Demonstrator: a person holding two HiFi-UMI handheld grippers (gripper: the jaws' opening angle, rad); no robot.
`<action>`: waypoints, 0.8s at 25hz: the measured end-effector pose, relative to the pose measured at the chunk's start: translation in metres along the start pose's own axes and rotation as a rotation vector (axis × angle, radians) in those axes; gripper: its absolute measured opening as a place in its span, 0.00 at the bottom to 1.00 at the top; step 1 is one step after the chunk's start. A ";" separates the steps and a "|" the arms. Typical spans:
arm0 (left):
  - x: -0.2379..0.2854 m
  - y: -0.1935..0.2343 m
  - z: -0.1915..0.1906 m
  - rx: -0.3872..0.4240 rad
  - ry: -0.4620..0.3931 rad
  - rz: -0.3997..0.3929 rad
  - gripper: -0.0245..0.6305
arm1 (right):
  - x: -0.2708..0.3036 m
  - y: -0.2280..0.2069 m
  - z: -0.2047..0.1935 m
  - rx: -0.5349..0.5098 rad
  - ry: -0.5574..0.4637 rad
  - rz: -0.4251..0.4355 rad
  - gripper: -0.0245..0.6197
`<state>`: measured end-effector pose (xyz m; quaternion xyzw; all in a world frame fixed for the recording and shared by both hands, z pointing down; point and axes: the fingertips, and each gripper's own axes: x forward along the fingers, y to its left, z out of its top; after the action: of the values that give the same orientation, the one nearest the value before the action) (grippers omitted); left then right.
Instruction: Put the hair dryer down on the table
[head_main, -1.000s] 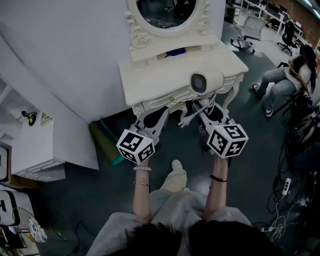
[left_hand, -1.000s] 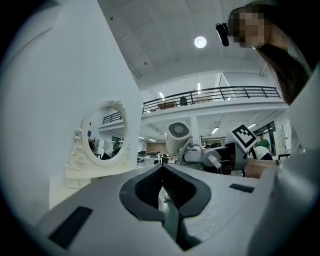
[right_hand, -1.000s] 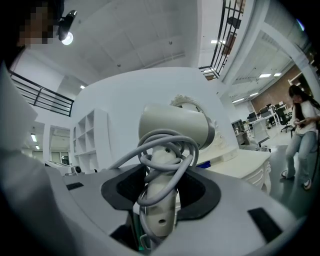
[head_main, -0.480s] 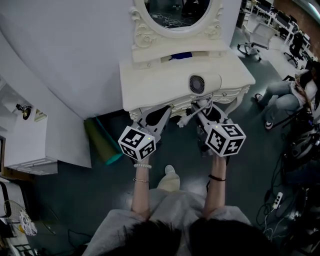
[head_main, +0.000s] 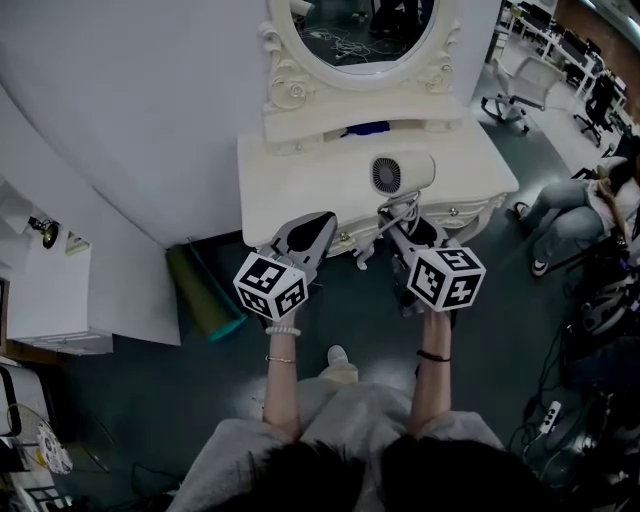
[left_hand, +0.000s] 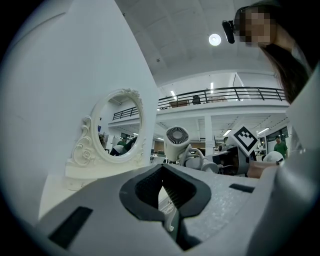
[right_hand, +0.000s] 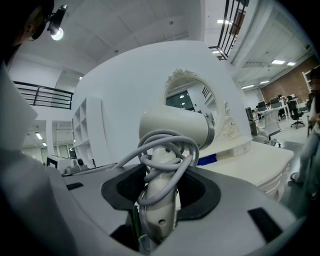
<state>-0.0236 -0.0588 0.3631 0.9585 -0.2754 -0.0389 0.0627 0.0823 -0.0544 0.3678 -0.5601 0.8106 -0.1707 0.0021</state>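
Right gripper (head_main: 403, 213) is clamped on the handle of the hair dryer (head_main: 402, 172). Its own view shows both pads pressed on the handle at (right_hand: 161, 194), jaws held partway apart by its width. The grey cord (right_hand: 165, 146) is looped several times round the handle just above the pads. From the head view the dryer body is over the front right part of the white dressing table (head_main: 300, 182), rear grille facing up toward the camera, with the handle running back over the front edge into the gripper. I can't tell whether the body touches the tabletop (no view shows its underside). Left gripper (head_main: 321, 222) is closed and empty, pad tips meeting at (left_hand: 162, 189) with nothing between them. It sits at the table's front edge, left of the dryer and clear of it. From the left gripper view the dryer (left_hand: 176, 142) shows off to the right with the grille toward that camera, and the oval mirror (left_hand: 119, 126) is to the left. The mirror (head_main: 365, 25) stands at the back of the table in an ornate frame, with a small blue item (head_main: 365, 128) on the shelf at its base, behind the dryer. A green roll (head_main: 203, 290) leans on the floor left of the table.
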 end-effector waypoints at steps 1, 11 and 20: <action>0.003 0.005 -0.001 -0.005 0.001 0.002 0.04 | 0.005 -0.003 0.000 0.001 0.008 -0.001 0.33; 0.004 0.040 -0.017 -0.043 0.025 0.071 0.04 | 0.050 -0.017 -0.015 0.027 0.083 0.023 0.33; 0.002 0.084 -0.041 -0.100 0.056 0.152 0.04 | 0.107 -0.016 -0.036 0.038 0.176 0.086 0.33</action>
<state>-0.0616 -0.1259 0.4150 0.9312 -0.3432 -0.0210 0.1210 0.0496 -0.1470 0.4260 -0.5072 0.8277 -0.2346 -0.0512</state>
